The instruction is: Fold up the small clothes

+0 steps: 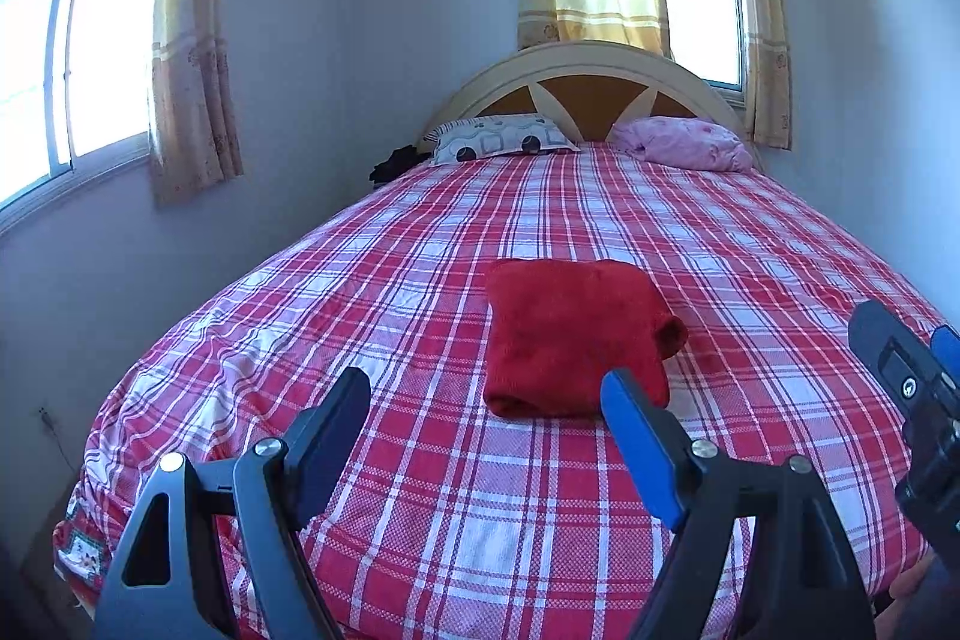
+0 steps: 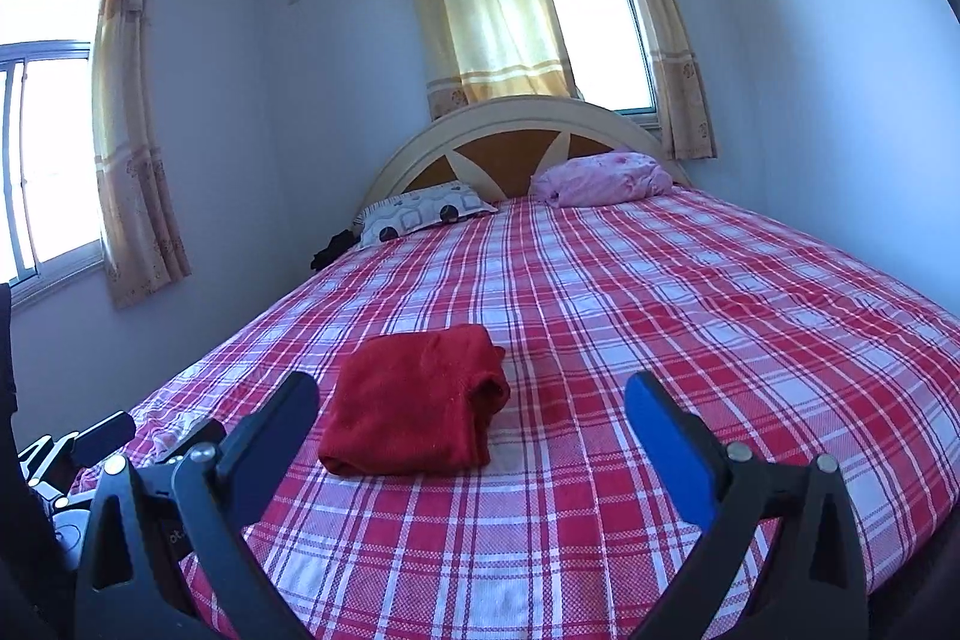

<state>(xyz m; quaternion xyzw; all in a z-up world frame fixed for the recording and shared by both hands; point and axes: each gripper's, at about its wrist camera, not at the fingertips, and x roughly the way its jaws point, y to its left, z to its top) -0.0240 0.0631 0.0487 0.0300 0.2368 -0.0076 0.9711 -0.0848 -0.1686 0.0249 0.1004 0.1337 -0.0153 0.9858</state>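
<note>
While the red folded garment (image 1: pixel 573 340) lies flat on the plaid bedsheet (image 1: pixel 420 250) near the foot of the bed, the left claw (image 1: pixel 486 400) gapes empty at its six o'clock, the right claw (image 2: pixel 474 400) likewise wide and empty; pillows (image 2: pixel 420 214) at twelve.

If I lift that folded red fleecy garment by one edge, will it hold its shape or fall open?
The folded red fleecy garment will probably flop open: it is soft cloth in loose layers, with a rolled sleeve end poking out at its right side. It looks light and plush, so it should grip rather than slip. Pushed across the checked red and white bedsheet, it would likely bunch.
</note>
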